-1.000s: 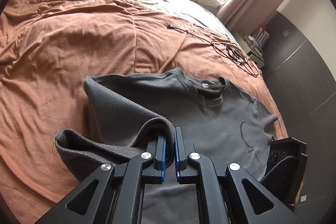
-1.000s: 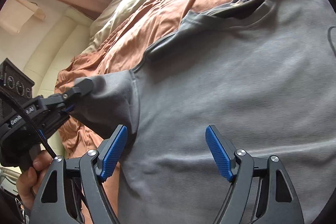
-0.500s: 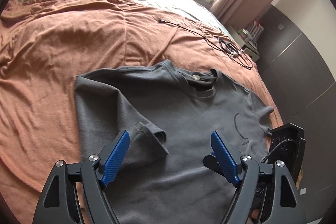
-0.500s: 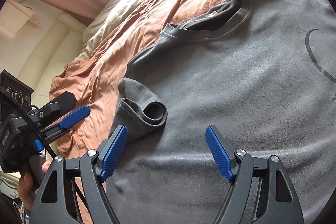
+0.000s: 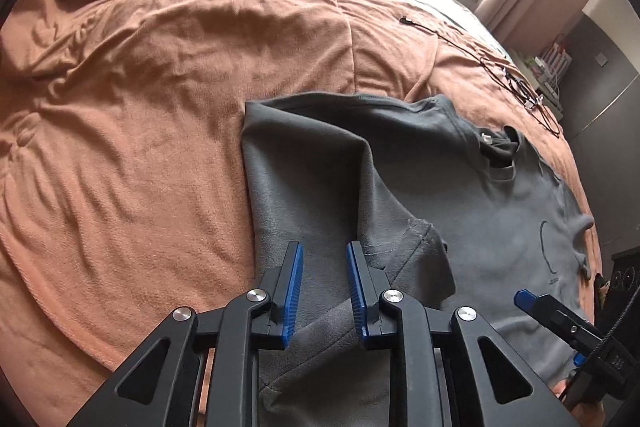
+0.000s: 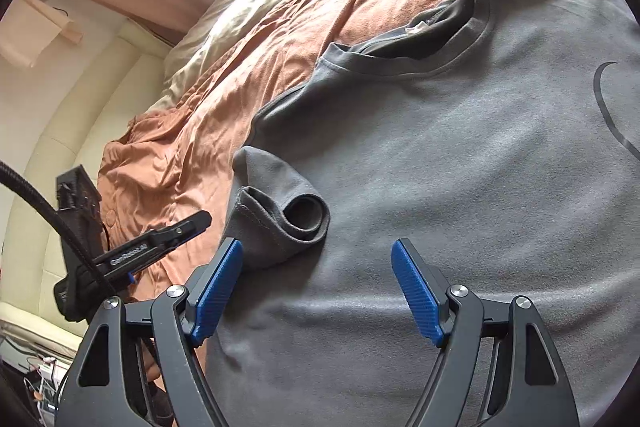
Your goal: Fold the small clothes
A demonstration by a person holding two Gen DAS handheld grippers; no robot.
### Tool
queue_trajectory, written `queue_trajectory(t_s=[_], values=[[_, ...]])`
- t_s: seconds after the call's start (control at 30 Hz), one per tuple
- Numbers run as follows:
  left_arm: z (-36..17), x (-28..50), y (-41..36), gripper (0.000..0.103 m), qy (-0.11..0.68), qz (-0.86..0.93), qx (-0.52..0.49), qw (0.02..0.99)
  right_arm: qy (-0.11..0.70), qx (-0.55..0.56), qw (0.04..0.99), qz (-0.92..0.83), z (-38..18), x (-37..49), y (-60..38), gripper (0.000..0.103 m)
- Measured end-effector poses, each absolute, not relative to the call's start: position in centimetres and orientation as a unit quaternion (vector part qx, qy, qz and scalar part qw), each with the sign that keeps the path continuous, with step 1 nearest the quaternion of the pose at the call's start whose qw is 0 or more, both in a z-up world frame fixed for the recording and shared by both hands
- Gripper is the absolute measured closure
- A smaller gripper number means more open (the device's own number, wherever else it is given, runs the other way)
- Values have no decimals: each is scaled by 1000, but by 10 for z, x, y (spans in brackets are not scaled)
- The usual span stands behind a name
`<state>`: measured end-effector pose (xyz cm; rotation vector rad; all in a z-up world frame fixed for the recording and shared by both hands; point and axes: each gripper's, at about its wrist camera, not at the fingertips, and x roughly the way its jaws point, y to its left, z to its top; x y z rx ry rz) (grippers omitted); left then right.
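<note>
A grey T-shirt (image 6: 460,167) lies front up on an orange blanket (image 5: 160,107) that covers the bed, its neck opening away from the person and its dark curved print on the chest. One sleeve (image 6: 280,215) is turned in over the body and sits there as a loose roll with the cuff gaping, not lying flat. In the left wrist view the side of the shirt next to that sleeve stands in a raised ridge, and the left gripper (image 5: 323,291) is set over it with its fingers (image 5: 292,291) a narrow gap apart, cloth between them but not visibly pinched, so they look released or nearly so. The right gripper (image 6: 316,291) hovers just above the lower part of the shirt with its fingers spread wide, holding nothing. The step in hand looks like folding this side inward. To do it well, the left fingers should close on the ridge through both layers, near the hem, while the right gripper takes the same edge nearer the shoulder, so the edge is carried across straight and the rolled sleeve is laid flat under it, not bunched. A black cable (image 5: 500,67) lies well apart on the blanket.
</note>
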<state>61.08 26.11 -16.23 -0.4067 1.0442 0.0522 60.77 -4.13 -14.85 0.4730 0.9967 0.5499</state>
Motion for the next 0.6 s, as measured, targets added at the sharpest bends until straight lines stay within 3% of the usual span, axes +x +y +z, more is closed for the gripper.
queue_trajectory(t_s=[0.6], values=[[-181, 564, 215, 79, 561, -71, -196, 801, 471, 182, 823, 261, -130, 588, -32, 27]])
